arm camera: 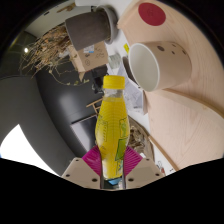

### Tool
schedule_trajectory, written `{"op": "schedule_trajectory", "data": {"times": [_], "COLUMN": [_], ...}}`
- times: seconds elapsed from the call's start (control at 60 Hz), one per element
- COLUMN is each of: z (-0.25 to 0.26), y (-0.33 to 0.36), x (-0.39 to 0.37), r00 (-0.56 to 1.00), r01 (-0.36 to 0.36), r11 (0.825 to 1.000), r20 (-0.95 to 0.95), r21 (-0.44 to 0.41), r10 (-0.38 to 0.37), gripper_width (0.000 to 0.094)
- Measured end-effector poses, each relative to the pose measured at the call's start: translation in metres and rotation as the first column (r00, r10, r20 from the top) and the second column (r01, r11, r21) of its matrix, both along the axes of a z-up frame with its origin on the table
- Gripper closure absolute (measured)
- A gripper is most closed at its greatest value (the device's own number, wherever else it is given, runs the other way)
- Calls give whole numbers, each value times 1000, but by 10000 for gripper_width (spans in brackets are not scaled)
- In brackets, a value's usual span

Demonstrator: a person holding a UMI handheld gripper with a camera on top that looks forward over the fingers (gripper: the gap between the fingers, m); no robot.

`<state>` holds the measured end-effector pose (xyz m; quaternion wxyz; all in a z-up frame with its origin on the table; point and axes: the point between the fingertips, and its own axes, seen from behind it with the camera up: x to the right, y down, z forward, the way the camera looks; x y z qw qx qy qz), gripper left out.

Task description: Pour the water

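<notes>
The claw is closed on one yellow bottle, both pink pads pressing its lower body, yellow cap pointing toward 12 o'clock. One white cup lies just beyond the cap at about 1 o'clock, on a pale wooden board. One brown pot stands farther off at 11 o'clock beside dry straw, and one red disc lies at 1 o'clock past the cup.

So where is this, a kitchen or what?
Probably a desk or tabletop at home or in an office, not clearly a kitchen. A white cup sits on a light wooden board, a dark pot holds dried twigs, and the tongs grip a yellow bottle.
</notes>
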<state>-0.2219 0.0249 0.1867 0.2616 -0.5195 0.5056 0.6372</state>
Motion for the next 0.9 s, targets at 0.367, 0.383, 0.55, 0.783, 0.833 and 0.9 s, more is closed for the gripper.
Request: {"op": "schedule_trajectory", "data": {"times": [0.367, 0.383, 0.55, 0.783, 0.833, 0.9], "z": [109, 113, 114, -2, -28, -64], "y": [8, 8, 9, 5, 4, 0], "x": [89, 96, 188, 280, 290, 295], "r00": [431, 388, -22, -305, -322, -324], "r01": [-133, -134, -123, -79, -71, -62], "r11": [951, 949, 950, 991, 995, 998], "r20": [880, 896, 957, 943, 943, 945], "r21": [281, 287, 286, 111, 70, 29], "r10": [-200, -216, -290, -130, -89, -48], "gripper_width": [693, 692, 692, 692, 692, 691]}}
